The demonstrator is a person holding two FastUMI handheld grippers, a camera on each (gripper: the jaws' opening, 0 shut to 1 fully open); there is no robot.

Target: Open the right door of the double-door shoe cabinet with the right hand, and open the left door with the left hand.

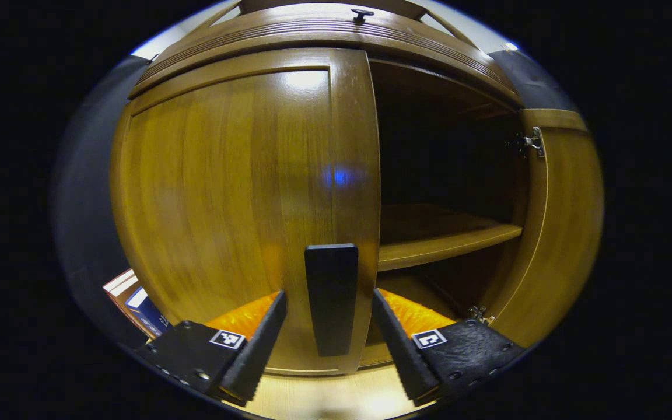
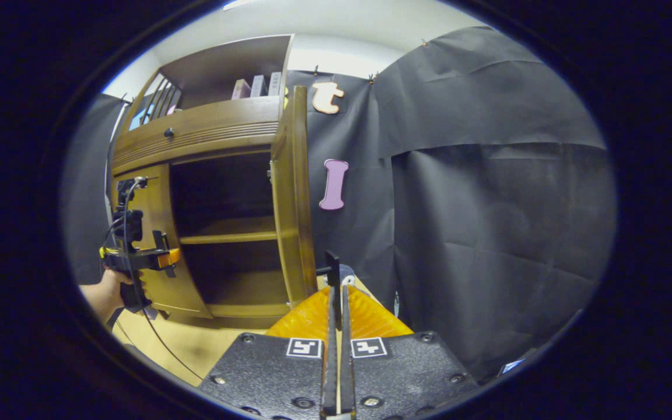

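Clearly the risk sits with the left gripper [image 1: 329,326]: its jaws stand apart, either side of the black handle [image 1: 331,306] at lower centre, not yet touching it, so closing off-centre could let it slip. The left door [image 1: 237,198] is shut, filling the left half. The right door [image 2: 294,198] stands open, left of centre; the right gripper [image 2: 336,303], jaws together, holds nothing.

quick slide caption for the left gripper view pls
Open left gripper straddles the closed left door's handle; right door already swung open.
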